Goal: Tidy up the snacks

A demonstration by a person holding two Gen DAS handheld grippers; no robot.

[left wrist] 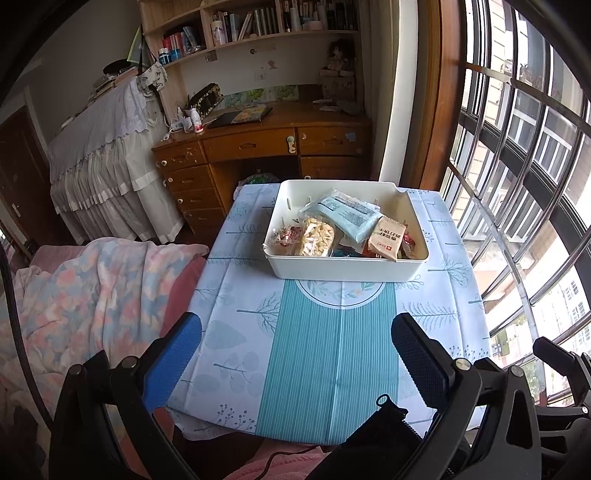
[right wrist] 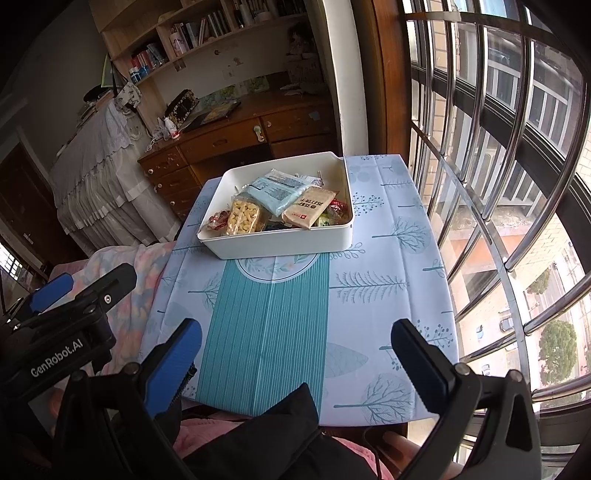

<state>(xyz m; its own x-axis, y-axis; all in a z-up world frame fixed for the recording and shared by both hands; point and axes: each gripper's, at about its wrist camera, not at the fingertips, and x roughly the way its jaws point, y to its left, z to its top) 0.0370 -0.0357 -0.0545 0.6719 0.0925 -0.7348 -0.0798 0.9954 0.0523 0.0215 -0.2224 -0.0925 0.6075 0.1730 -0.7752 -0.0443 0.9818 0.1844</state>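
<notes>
Both tools hang back at the near edge of the counter (left wrist: 236,332), and nothing is in either of them. The left hand-held gripper (left wrist: 295,354) has its blue-padded fingers (left wrist: 173,354) spread wide, released, with only striped tablecloth (left wrist: 332,362) showing between them. The right hand-held gripper (right wrist: 295,354) is spread just as wide, released too, hovering over the cloth's teal band (right wrist: 266,325). In the right wrist view the left tool shows at the lower left, off the counter's edge above the pastel blanket (right wrist: 147,266).

Now the snacks: they all sit in the white bin (left wrist: 343,267), which rests toward the far side of the counter, well apart from both tools. Its near wall covers part of the round leafy emblem (left wrist: 341,293) printed on the cloth. Inside, a clear bag of pale yellow pieces (left wrist: 316,236) lies at the left, with a red-and-white wrapped bundle (left wrist: 282,236) just beside it against the left wall. A large light-blue packet (left wrist: 347,214) lies tilted across the middle, on top of the heap. A tan packet with printed characters (left wrist: 386,238) leans against it on the right, and small red and green wrappers (right wrist: 332,214) peek out in the right corner.

Beyond the counter stand a wooden desk (left wrist: 258,144) and bookshelves (left wrist: 251,22); barred windows (left wrist: 517,166) run along the right.
</notes>
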